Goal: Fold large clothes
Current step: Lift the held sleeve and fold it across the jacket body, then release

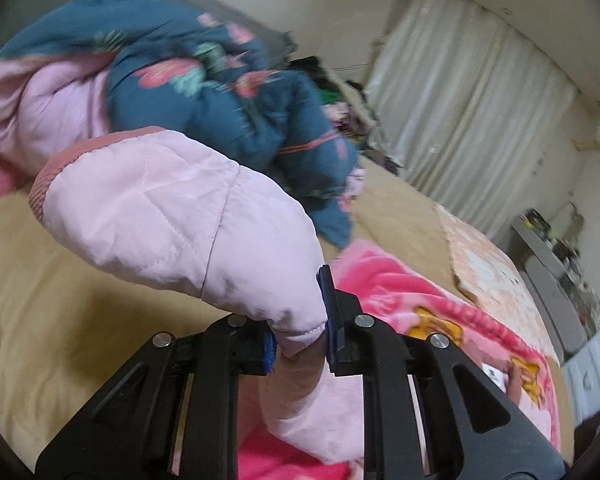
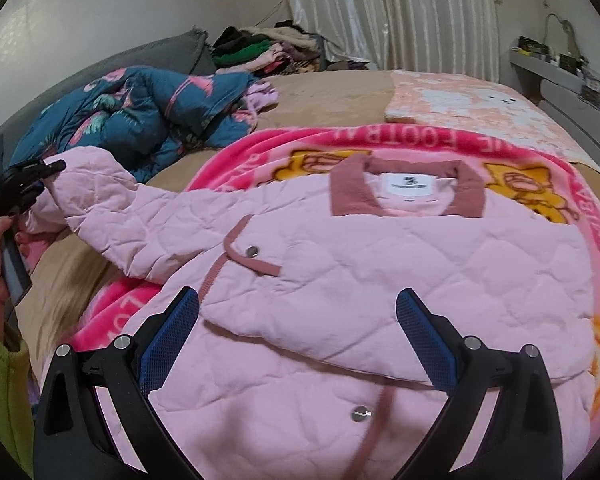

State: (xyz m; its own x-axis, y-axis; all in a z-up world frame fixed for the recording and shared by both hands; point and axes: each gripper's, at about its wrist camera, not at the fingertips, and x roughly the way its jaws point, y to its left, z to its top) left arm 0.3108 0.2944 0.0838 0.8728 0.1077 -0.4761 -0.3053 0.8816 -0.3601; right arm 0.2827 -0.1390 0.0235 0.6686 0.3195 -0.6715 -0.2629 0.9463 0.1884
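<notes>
A pale pink quilted jacket (image 2: 380, 288) with a dusty-rose collar lies front up on a bright pink blanket (image 2: 580, 216) on the bed. My left gripper (image 1: 300, 340) is shut on the jacket's sleeve (image 1: 180, 220) and holds it lifted, cuff end up. It also shows in the right wrist view (image 2: 32, 184) at the far left, at the end of the outstretched sleeve (image 2: 112, 204). My right gripper (image 2: 296, 340) is open and empty, hovering just above the jacket's lower front.
A blue floral quilt (image 2: 140, 108) with pink lining lies bunched at the bed's far left. A pile of clothes (image 2: 260, 48) sits at the head. A peach patterned cover (image 2: 480, 108) lies to the right. The bed has a tan sheet (image 1: 60, 300). White curtains (image 2: 400, 12) hang behind.
</notes>
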